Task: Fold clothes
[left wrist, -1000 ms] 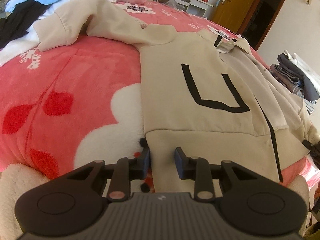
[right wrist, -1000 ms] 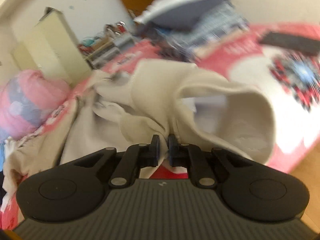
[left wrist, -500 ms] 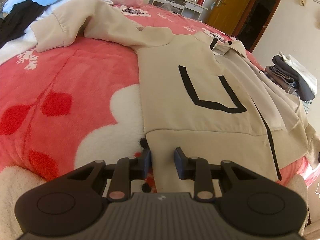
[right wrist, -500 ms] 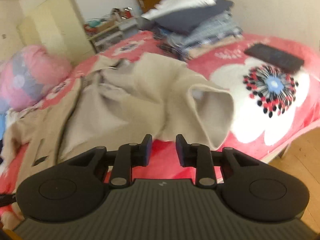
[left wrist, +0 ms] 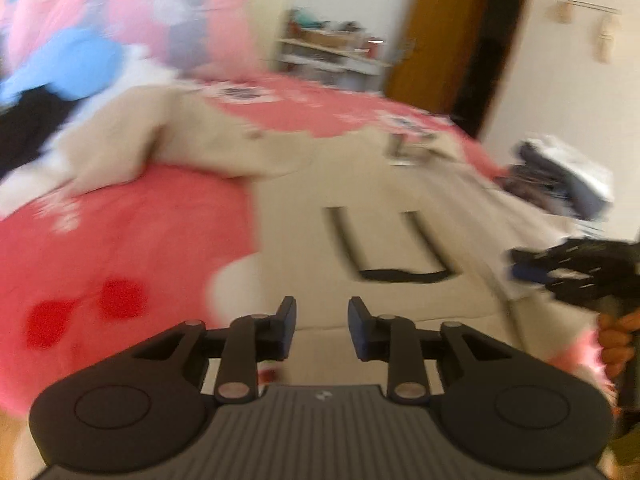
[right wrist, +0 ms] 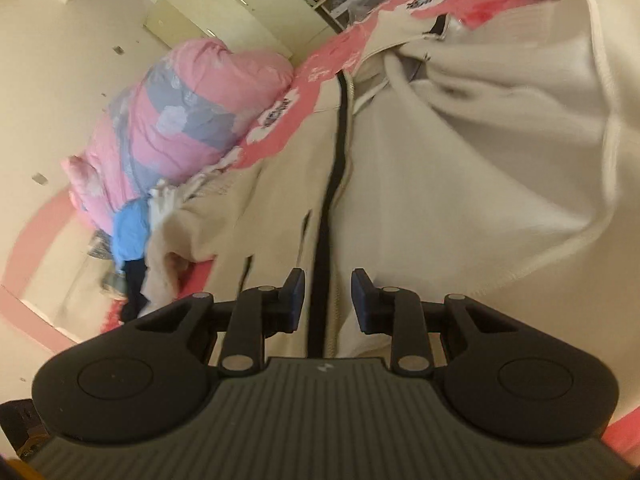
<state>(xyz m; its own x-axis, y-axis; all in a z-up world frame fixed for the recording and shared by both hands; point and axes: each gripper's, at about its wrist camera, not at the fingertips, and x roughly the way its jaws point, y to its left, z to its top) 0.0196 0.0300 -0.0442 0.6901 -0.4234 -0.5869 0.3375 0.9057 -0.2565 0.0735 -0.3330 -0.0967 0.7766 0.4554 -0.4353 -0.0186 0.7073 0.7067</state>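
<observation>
Nearest to me, my left gripper (left wrist: pixel 322 330) hangs over the bottom hem of the cream jacket (left wrist: pixel 384 240), its jaws partly apart and widening a little, with nothing between them. My right gripper (right wrist: pixel 327 300) sits low over the jacket's front, jaws partly apart and empty, straddling the black zip line (right wrist: pixel 326 216) without pressing on it. The jacket lies spread on the red flowered bed (left wrist: pixel 132 240), one sleeve (left wrist: pixel 132 140) trailing toward the clothes heap (left wrist: pixel 48 80) at the head end. The first risk, in my judgement, is a shallow bite: closing here may catch only the top layer, so the fold drags the front panel and leaves the back behind. Second, the loose side rumpled on the right (right wrist: pixel 500 140) may bunch under any fold made before it is flattened. Third, the far sleeve could snag the heap and pull the body askew. The left view is blurred, so hem alignment cannot be confirmed.
</observation>
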